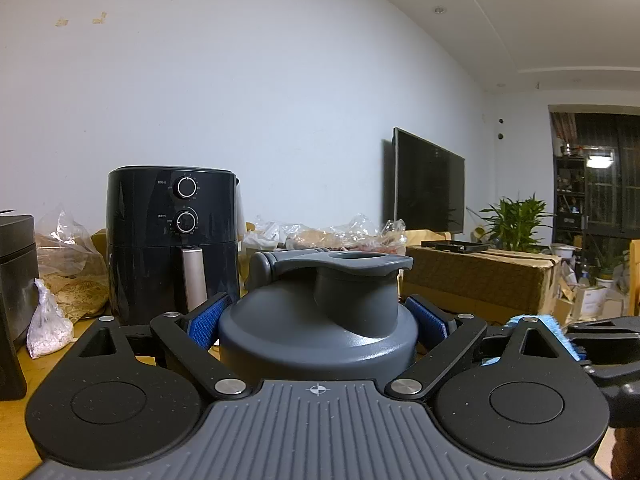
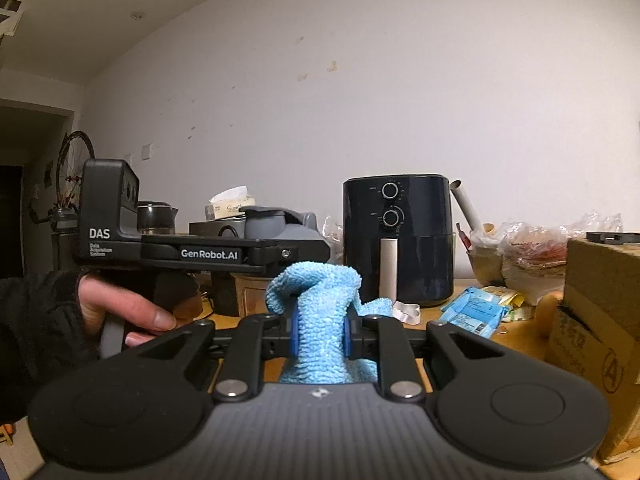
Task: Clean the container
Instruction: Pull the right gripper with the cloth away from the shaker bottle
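The left gripper (image 1: 318, 320) has its blue pads (image 1: 206, 322) clamped on the grey plastic lidded container (image 1: 318, 332), held upright above the wooden table (image 1: 24, 380). The right gripper (image 2: 319, 336) is pinched tight on a light-blue fluffy microfibre cloth (image 2: 318, 312). Behind both stands a black air fryer (image 1: 172, 240) against the white wall (image 1: 260, 80)

You have a wooden table (image 2: 524, 332) before you. Far against the wall stands a black air fryer (image 2: 398, 236), blue packets (image 2: 474, 308) near its right, a cardboard box (image 2: 600, 320) further right, and plastic bags (image 1: 68, 256) left of the fryer.
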{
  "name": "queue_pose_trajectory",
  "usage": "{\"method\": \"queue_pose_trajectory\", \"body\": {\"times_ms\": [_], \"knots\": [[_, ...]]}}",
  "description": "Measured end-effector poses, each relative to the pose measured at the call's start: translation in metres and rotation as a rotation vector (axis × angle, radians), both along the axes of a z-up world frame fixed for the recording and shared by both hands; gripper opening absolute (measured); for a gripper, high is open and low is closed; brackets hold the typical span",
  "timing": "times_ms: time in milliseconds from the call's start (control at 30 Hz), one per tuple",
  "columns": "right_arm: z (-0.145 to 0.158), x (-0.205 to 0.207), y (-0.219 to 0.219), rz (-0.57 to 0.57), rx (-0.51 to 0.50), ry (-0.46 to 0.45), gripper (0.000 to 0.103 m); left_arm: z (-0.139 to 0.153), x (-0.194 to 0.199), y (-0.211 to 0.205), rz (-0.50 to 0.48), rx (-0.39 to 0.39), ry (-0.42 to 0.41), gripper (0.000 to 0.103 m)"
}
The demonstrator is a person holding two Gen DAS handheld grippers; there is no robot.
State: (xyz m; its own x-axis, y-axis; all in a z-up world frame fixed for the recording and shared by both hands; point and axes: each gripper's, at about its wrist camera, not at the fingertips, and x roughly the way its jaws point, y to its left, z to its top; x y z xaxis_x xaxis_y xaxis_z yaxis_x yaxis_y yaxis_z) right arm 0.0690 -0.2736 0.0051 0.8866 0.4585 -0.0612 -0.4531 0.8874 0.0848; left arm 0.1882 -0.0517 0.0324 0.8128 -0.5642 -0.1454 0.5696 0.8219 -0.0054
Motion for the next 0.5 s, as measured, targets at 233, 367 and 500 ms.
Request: {"method": "queue_pose_trajectory", "body": {"times_ms": [233,367,500], "knots": [[-0.0022,-0.0072,-0.0033,-0.011,0.008,0.009,0.016,-0.0005,-0.002,-0.0005,0.0,0.0,-0.004,0.095],[-0.0036,-0.0072,-0.0037,-0.013,0.006,0.017,0.016,-0.001,-0.0027,-0.0002,0.0,-0.001,-0.005,0.095],[-0.0048,-0.0066,-0.0036,-0.015,0.003,0.023,0.017,-0.0013,-0.0022,-0.0001,0.0,-0.001,-0.004,0.095]]}}
